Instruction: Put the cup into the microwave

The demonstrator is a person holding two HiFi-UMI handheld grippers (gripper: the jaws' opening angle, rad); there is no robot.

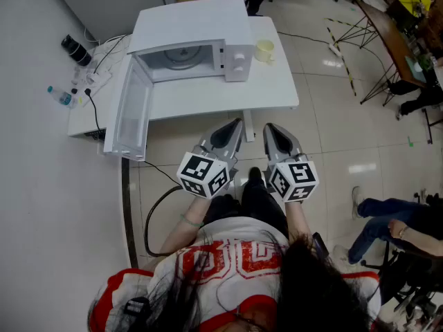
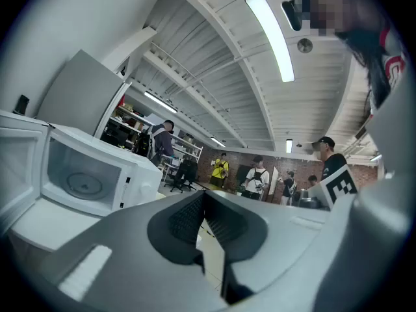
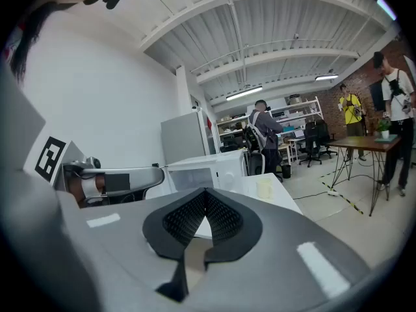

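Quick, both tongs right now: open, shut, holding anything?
Left tongs: shut, empty.
Right tongs: shut, empty.

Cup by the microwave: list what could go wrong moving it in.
The right gripper is shut; reaching so could topple the cup.
The cup stands close beside the microwave, so a jaw may catch that wall.
The open door juts past the table; the left gripper could bump it.

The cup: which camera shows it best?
The head view: the cup stands unblocked beside the microwave. The right gripper view shows it small and faint; the left gripper view does not clearly show it.
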